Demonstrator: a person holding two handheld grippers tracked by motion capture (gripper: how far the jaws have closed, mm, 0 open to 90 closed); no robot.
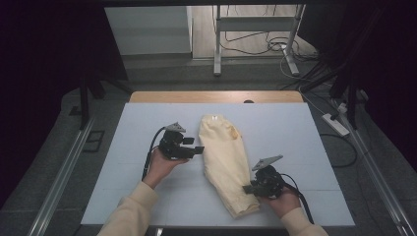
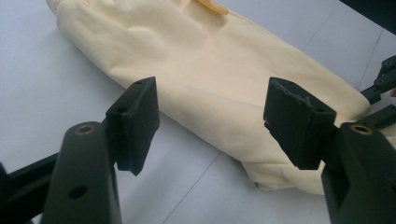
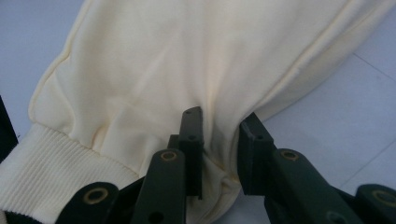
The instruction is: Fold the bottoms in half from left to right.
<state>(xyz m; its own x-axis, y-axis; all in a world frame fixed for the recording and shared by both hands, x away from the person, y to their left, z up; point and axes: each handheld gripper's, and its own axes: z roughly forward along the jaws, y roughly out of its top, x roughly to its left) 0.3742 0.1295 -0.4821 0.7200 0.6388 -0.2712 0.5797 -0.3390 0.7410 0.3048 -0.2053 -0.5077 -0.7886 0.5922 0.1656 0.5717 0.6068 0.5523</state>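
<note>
The cream garment [image 1: 225,162] lies folded into a long strip down the middle of the white table [image 1: 123,162], so the folding looks partly done, with another fold likely left. The left gripper [image 1: 195,149] hovers just beside its left edge, jaws wide, holding nothing. The right gripper [image 1: 248,189] pinches a bunch of cloth at the near right edge.

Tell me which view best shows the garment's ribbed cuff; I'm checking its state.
The right gripper view: the ribbed cuff sits close, ribs distinct, beside the right claw pinching fabric. The high view shows the cream garment whole but small; the left gripper view shows its smooth body.
</note>
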